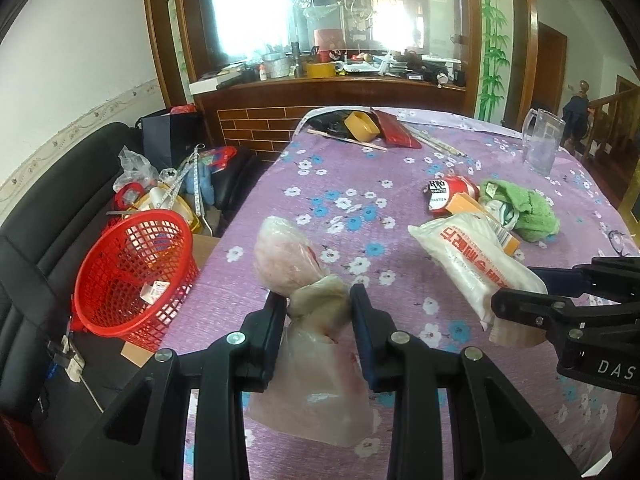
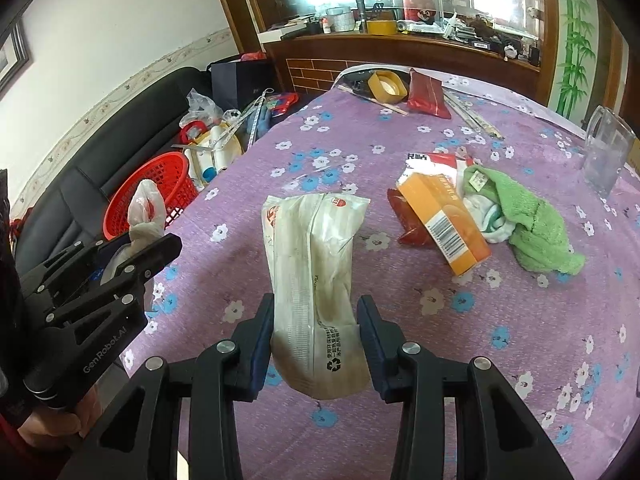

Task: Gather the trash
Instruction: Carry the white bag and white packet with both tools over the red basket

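Note:
My left gripper point(image 1: 318, 300) is shut on a knotted, crumpled clear plastic bag point(image 1: 292, 264) and holds it above the purple flowered tablecloth point(image 1: 360, 168). The bag also shows in the right wrist view point(image 2: 144, 212), with the left gripper point(image 2: 132, 252) at the left. My right gripper point(image 2: 316, 312) is shut on a white plastic wrapper point(image 2: 316, 248) with red print; in the left wrist view the wrapper point(image 1: 472, 260) sticks out of the right gripper point(image 1: 516, 300). A red mesh basket point(image 1: 132, 272) stands left of the table on a black sofa, with a small packet inside.
On the table lie an orange box point(image 2: 444, 220), a red packet point(image 2: 412, 216), a green cloth point(image 2: 528, 220), a clear glass mug point(image 2: 608, 152), a tape roll point(image 2: 386, 86) and a dark red pouch point(image 2: 428, 94). Clutter fills the sofa point(image 2: 216, 140).

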A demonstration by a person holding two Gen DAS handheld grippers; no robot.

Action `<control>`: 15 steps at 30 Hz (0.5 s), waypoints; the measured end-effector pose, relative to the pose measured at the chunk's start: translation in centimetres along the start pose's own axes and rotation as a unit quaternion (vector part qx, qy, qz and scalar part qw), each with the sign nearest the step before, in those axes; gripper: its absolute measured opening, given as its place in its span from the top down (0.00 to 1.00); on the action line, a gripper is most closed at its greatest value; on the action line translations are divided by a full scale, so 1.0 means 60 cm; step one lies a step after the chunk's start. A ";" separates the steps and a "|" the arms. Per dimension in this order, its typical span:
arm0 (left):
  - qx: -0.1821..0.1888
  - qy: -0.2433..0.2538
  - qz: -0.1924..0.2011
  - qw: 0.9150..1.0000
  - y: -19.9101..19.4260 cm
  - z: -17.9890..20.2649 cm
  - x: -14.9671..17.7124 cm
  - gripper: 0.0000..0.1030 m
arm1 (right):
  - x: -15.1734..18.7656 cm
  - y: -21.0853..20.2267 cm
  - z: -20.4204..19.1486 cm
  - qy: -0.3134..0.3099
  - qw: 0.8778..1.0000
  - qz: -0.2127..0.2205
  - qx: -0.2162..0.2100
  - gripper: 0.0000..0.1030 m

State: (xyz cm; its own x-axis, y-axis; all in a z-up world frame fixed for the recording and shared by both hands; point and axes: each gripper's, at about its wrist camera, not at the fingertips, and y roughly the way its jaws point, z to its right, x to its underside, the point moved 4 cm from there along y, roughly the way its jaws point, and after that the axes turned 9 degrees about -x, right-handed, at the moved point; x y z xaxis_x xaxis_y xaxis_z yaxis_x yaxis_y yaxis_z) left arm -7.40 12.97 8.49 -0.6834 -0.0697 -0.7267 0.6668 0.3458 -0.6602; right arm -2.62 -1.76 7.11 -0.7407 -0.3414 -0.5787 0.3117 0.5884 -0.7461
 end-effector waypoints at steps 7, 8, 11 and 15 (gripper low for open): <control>-0.007 -0.009 0.003 1.000 0.000 -0.038 -0.003 0.69 | -0.011 0.012 -0.023 -0.006 1.000 -0.002 -0.006 0.57; -0.009 -0.010 0.003 1.000 0.001 -0.044 -0.004 0.69 | -0.013 0.014 -0.027 -0.006 1.000 -0.002 -0.008 0.57; -0.012 -0.013 0.003 1.000 0.004 -0.059 -0.006 0.69 | -0.021 0.022 -0.040 -0.009 1.000 -0.003 -0.011 0.57; -0.016 -0.016 0.002 1.000 0.008 -0.082 -0.006 0.69 | -0.028 0.034 -0.057 -0.011 1.000 -0.004 -0.016 0.57</control>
State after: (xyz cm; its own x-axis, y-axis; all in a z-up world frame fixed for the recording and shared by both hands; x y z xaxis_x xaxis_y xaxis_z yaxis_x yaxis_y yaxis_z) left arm -8.29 17.76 9.39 -0.6705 -0.0990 -0.7353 0.6589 0.3759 -0.6515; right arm -2.79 2.51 7.69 -0.7298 -0.3625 -0.5796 0.2861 0.6081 -0.7405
